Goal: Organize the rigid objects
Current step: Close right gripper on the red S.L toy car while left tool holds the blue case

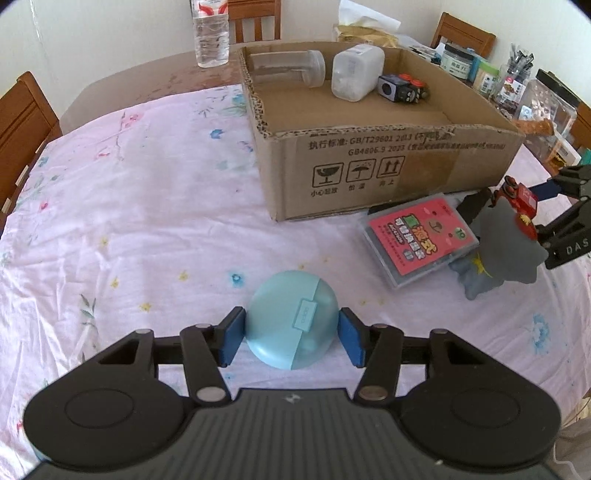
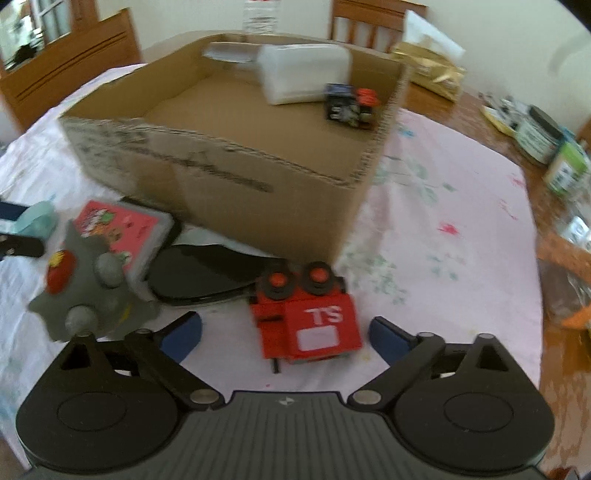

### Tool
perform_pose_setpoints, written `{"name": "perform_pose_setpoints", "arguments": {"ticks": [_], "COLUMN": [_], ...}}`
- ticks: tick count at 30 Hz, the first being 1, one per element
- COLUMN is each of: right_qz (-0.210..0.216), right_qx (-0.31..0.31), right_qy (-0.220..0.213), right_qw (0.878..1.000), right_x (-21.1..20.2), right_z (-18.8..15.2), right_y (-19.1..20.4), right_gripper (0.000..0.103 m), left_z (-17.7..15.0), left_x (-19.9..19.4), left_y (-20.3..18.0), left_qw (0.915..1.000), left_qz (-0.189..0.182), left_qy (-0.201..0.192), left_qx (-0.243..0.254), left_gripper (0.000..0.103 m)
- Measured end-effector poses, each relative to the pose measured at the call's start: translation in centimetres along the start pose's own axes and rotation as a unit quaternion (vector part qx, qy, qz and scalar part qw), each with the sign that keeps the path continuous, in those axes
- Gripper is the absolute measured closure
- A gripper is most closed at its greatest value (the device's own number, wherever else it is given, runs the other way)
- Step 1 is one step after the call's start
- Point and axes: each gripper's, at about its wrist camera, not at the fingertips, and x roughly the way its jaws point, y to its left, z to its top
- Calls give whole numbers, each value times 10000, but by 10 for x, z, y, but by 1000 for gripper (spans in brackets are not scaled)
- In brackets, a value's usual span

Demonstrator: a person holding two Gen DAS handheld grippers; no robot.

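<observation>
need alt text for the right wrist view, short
The open right gripper straddles a red toy truck marked TS on a pink floral tablecloth. Behind it stands an open cardboard box; a grey spiky toy figure and pink card case lie left.

A clear water bottle (image 1: 210,35) is standing on the bare wood at the far edge of the tabletop, just beyond the floral pink tablecloth (image 1: 122,206) that is covering most of it. Jars (image 1: 458,59) and clear containers (image 1: 550,99) are crowding the far right edge, with a gold bag (image 2: 430,75) lying near them. Wooden chairs (image 1: 22,122) are standing around the table.
</observation>
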Motion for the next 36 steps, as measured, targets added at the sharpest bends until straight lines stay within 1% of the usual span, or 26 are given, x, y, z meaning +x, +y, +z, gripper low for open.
{"name": "perform_pose_setpoints", "arguments": {"ticks": [3, 4, 5, 6, 10, 14, 17, 24, 30, 33, 36], "right_qz": [102, 112, 123, 129, 175, 259, 298, 370, 590, 618, 556], "right_qx": [-148, -165, -172, -177, -261, -388, -436, -545, -888, -936, -843], "right_qy": [63, 63, 56, 80, 56, -52, -161, -343, -296, -247, -284], "right_qw": [9998, 9998, 9998, 9997, 9995, 9989, 9985, 9972, 9939, 9934, 9945], "right_x": [-2, -3, -3, -1, 0, -2, -4, -7, -4, -3, -5], "right_z": [-3, -4, -5, -5, -6, -10, -14, -20, -15, -12, -10], "right_y": [4, 5, 5, 4, 4, 2, 2, -1, -8, -10, -10], "right_gripper": [6, 6, 2, 0, 0, 0, 0, 0, 0, 0, 6], "left_z": [0, 0, 1, 1, 0, 0, 1, -1, -1, -1, 1], "left_x": [1, 1, 2, 3, 5, 11, 15, 15, 15, 14, 15], "left_y": [-1, -1, -2, -2, -4, -6, -8, -7, -8, -8, -8], "left_qw": [10000, 10000, 10000, 10000, 10000, 9999, 9999, 9999, 10000, 10000, 9999], "left_qz": [26, 48, 57, 60, 60, 25, 7, -1, 43, 49, 78], "left_qy": [7, 13, 11, 14, 12, 52, 92, 5, -23, 8, 53], "left_qx": [55, 53, 46, 41, 38, 98, 137, 138, 82, 75, 59], "left_gripper": [44, 41, 37, 35, 23, 7, 1, 0, 0, 0, 0]}}
